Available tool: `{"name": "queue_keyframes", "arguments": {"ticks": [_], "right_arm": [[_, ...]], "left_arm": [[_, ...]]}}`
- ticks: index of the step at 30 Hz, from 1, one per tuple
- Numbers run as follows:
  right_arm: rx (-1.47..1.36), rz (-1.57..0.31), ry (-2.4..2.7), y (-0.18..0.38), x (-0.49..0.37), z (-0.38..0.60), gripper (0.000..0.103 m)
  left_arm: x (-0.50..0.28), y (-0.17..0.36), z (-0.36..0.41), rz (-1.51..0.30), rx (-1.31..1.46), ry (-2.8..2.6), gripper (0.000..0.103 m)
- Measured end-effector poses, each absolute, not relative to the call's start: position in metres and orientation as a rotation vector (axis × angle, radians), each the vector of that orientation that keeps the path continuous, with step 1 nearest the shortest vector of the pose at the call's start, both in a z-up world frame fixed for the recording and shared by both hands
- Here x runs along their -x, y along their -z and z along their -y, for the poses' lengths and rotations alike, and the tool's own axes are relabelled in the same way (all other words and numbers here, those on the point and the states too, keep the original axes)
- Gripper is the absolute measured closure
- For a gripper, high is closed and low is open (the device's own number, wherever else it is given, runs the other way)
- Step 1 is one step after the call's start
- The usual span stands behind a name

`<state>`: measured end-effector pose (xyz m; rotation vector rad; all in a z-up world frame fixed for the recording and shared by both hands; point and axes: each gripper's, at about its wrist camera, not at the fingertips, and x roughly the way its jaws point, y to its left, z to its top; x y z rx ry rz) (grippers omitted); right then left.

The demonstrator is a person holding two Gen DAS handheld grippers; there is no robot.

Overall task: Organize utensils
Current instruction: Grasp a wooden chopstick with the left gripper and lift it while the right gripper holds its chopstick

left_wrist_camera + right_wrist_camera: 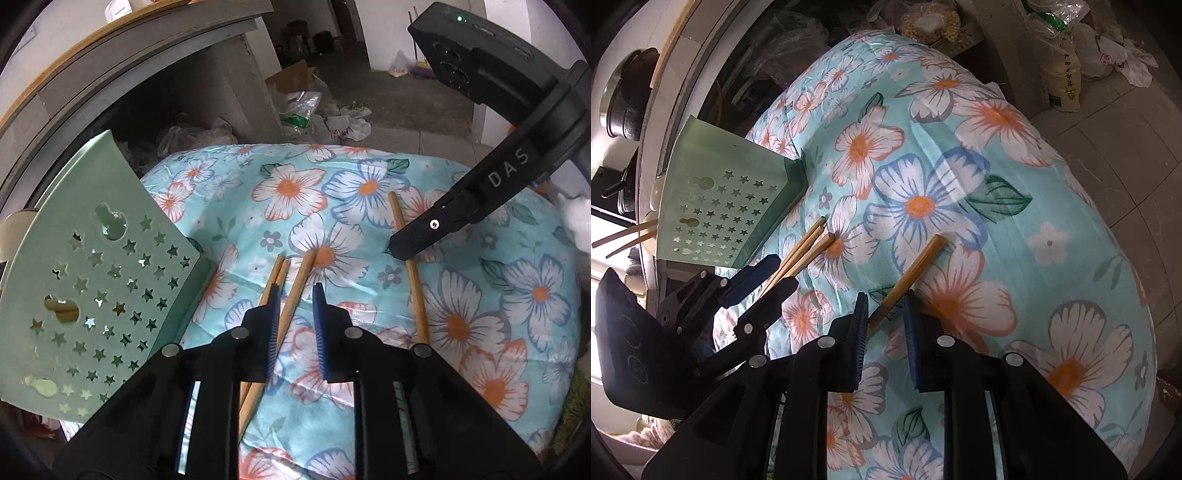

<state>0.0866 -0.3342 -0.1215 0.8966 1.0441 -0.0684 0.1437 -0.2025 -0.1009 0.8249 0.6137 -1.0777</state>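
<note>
Chopsticks of light wood lay on the turquoise floral cloth, four in all. At the far left, a pale green plastic holder pierced with star-shaped holes rested on its side at the cloth's edge. Just beside it lay three chopsticks in a loose bundle. You held the left gripper over this bundle with its jaws nearly together. One chopstick ran up through the gap, clear of the right-hand pad, and the other two passed under the left finger. Farther right, well apart from the bundle, lay a single wooden chopstick. You held the right gripper with narrowed jaws astride it, the stick crossing the gap at a slant. You cannot tell whether the pads pinched it.
</note>
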Motion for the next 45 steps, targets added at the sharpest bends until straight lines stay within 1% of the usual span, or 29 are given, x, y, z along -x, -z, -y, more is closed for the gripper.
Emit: {"name": "queue_keyframes", "arguments": {"ticks": [5,12,18,23,25,27,29,31,35,37,38,45], "right_arm": [[-0.91,-1.034,0.046,0.123,-0.085,0.337,0.084],[-0.928,-1.025,0.034,0.124,-0.083,0.34,0.084],[-0.973,-1.024,0.035,0.128,-0.081,0.345,0.084],[-1.078,-1.004,0.034,0.135,-0.082,0.351,0.084],[-1.132,-0.99,0.034,0.139,-0.08,0.354,0.084],[-1.179,-0.972,0.038,0.143,-0.079,0.357,0.086],[-1.208,-0.959,0.044,0.146,-0.078,0.359,0.091],[-1.222,-0.95,0.047,0.146,-0.077,0.359,0.092],[-1.202,-0.932,0.047,0.138,-0.077,0.359,0.091],[-1.177,-0.913,0.043,0.129,-0.076,0.358,0.092],[-1.159,-0.903,0.042,0.124,-0.077,0.356,0.092],[-0.99,-0.818,0.047,0.077,-0.076,0.349,0.092]], "left_arm": [[-0.147,0.111,0.212,-0.617,-0.89,1.084,0.094],[-0.152,0.12,0.218,-0.663,-0.905,1.062,0.095],[-0.15,0.117,0.21,-0.741,-0.867,1.069,0.094],[-0.157,0.119,0.211,-0.779,-0.82,1.036,0.09],[-0.16,0.121,0.214,-0.785,-0.808,1.035,0.09],[-0.162,0.122,0.215,-0.791,-0.793,1.035,0.09],[-0.164,0.122,0.215,-0.804,-0.775,1.036,0.09],[-0.166,0.121,0.214,-0.809,-0.756,1.033,0.09],[-0.164,0.118,0.21,-0.802,-0.736,1.023,0.09],[-0.163,0.112,0.208,-0.794,-0.725,1.019,0.093],[-0.162,0.109,0.206,-0.79,-0.719,1.016,0.097],[-0.164,0.075,0.194,-0.76,-0.624,0.999,0.097]]}}
